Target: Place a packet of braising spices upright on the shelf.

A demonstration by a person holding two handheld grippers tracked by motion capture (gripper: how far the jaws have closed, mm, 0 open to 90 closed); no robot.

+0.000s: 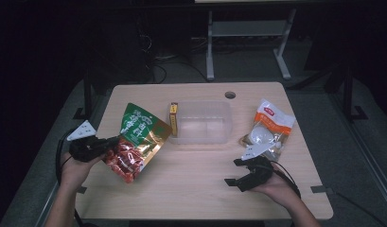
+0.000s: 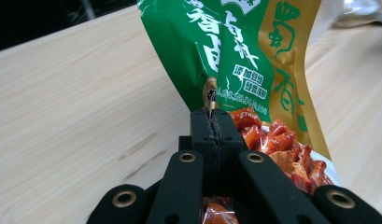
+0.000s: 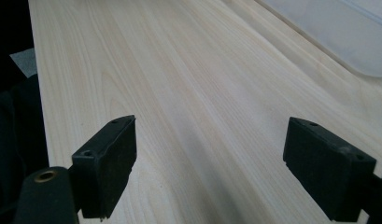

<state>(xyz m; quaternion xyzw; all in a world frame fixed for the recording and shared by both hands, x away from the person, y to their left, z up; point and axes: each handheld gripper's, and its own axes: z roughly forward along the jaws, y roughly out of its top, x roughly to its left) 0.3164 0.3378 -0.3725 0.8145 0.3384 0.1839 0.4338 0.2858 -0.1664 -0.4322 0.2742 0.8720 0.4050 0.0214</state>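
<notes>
A green and gold snack bag (image 1: 136, 137) with red pieces showing through its window hangs tilted above the left part of the wooden table (image 1: 191, 189). My left gripper (image 1: 116, 140) is shut on the bag's edge; in the left gripper view the black jaws pinch the green foil of the bag (image 2: 235, 56) at the left gripper (image 2: 212, 119). My right gripper (image 1: 234, 172) rests low over the table's front right, jaws apart with nothing between them. Its two pads (image 3: 109, 158) stand wide over bare wood.
A clear plastic container (image 1: 203, 123) sits mid-table, its corner (image 3: 338, 32) in the right gripper view. A small yellow box (image 1: 173, 118) stands against its left side. A white and orange bag of pale round items (image 1: 269, 127) lies at the right. A round hole (image 1: 230, 94) is near the far edge.
</notes>
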